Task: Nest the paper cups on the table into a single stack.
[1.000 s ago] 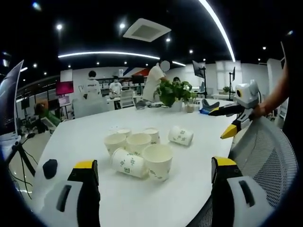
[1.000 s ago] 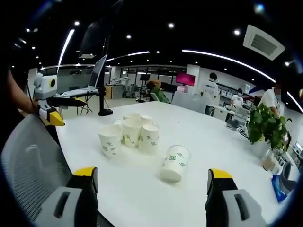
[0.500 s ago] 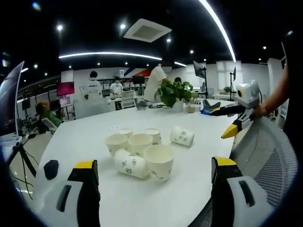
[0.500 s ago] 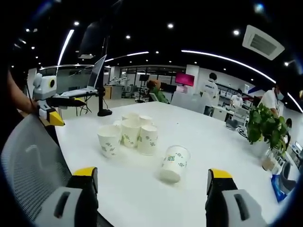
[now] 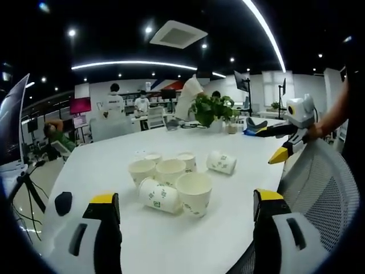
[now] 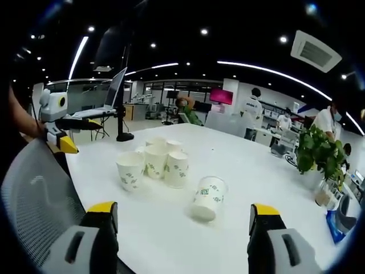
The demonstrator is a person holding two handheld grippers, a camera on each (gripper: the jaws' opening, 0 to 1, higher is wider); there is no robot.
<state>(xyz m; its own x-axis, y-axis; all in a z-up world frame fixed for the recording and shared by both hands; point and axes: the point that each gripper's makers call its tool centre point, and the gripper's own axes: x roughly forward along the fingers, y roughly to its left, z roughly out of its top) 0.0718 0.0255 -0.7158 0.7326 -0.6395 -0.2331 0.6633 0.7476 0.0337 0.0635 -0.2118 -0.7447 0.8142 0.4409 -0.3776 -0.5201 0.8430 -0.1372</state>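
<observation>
Several white paper cups with green print stand bunched on the white table (image 5: 102,165). In the left gripper view an upright cup (image 5: 194,194) is nearest, with a tipped cup (image 5: 158,196) beside it. A lone cup (image 5: 221,162) lies on its side to the right of the bunch. In the right gripper view the cup cluster (image 6: 151,164) sits left of centre, and the lone lying cup (image 6: 206,197) is nearer. My left gripper (image 5: 186,197) is open and short of the cups. My right gripper (image 6: 182,208) is also open and holds nothing. Each gripper shows at the other view's side (image 5: 283,142) (image 6: 57,123).
A grey mesh chair back (image 5: 319,182) (image 6: 34,194) stands at the table's near edge between the grippers. A potted plant (image 5: 211,109) (image 6: 319,151) sits at the far end. A small black object (image 5: 63,202) lies on the table's left. People work in the background.
Both views have drifted slightly with the hands. The cups have stayed where they were and both pairs of jaws remain wide apart.
</observation>
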